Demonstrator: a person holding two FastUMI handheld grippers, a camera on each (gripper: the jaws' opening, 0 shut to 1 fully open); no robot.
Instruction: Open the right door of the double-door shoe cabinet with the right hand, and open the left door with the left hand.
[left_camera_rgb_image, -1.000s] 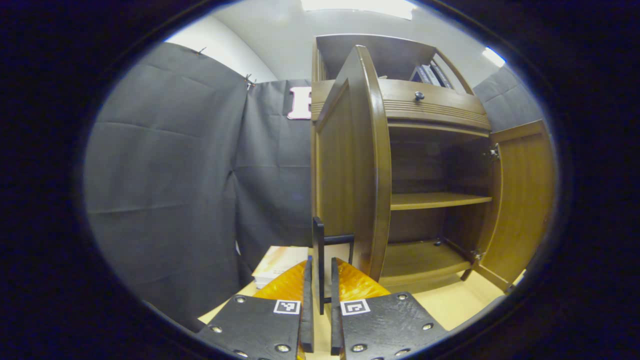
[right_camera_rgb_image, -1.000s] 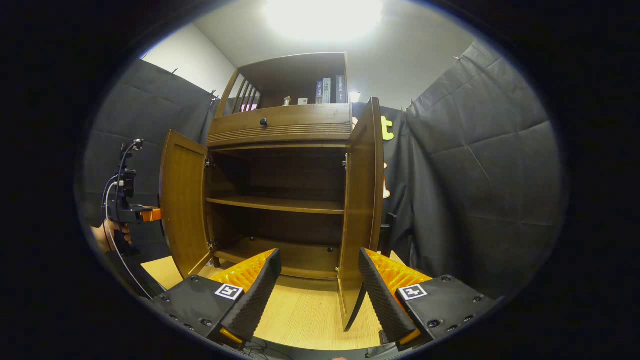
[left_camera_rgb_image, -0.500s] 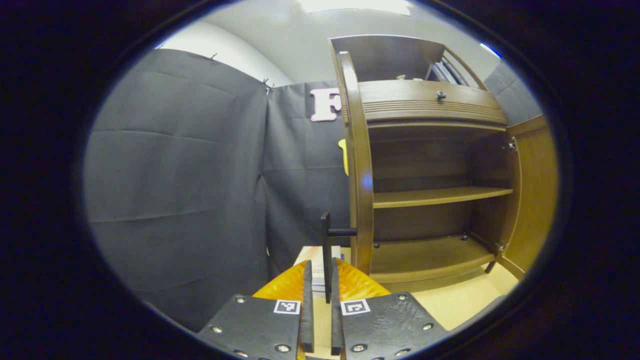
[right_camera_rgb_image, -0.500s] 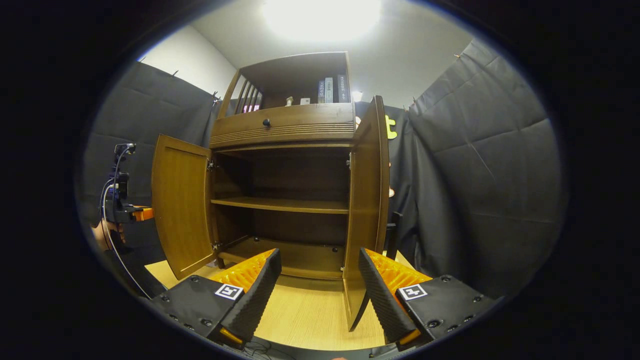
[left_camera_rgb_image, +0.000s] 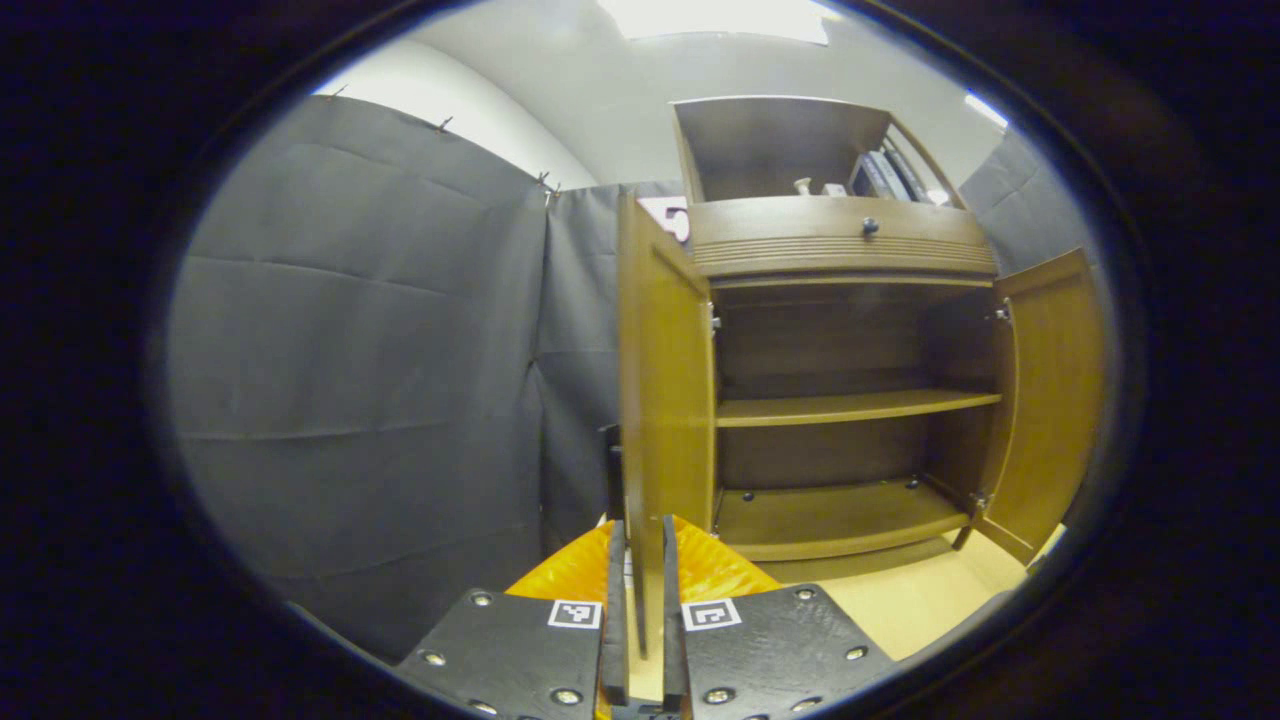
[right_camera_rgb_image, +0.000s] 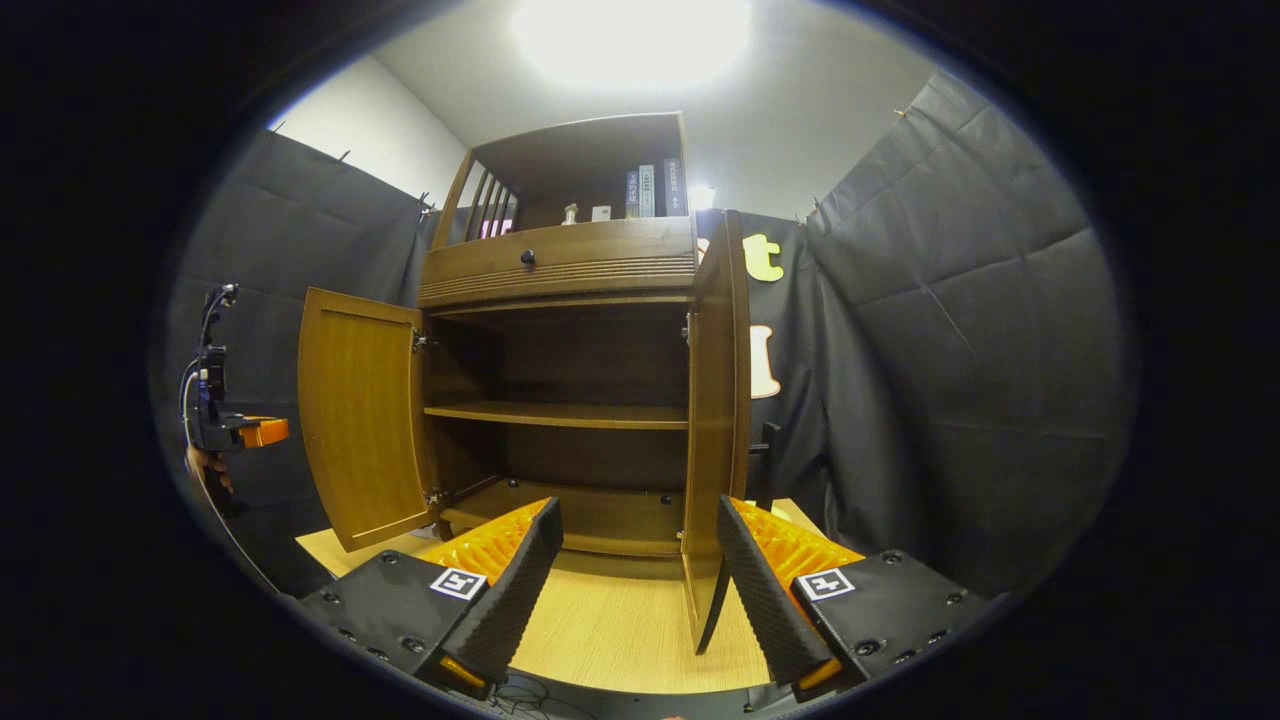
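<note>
Shoe cabinet (right_camera_rgb_image: 570, 270): both doors open, shelves bare.

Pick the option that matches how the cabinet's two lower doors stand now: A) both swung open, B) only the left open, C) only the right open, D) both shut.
A: in the right gripper view the left door and the right door both stand swung out, baring the inner shelf.

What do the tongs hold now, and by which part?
Right tongs: open, nothing held. Left tongs: nearly shut at the left door's lower free edge, beside its dark handle; a firm hold cannot be told.
</note>
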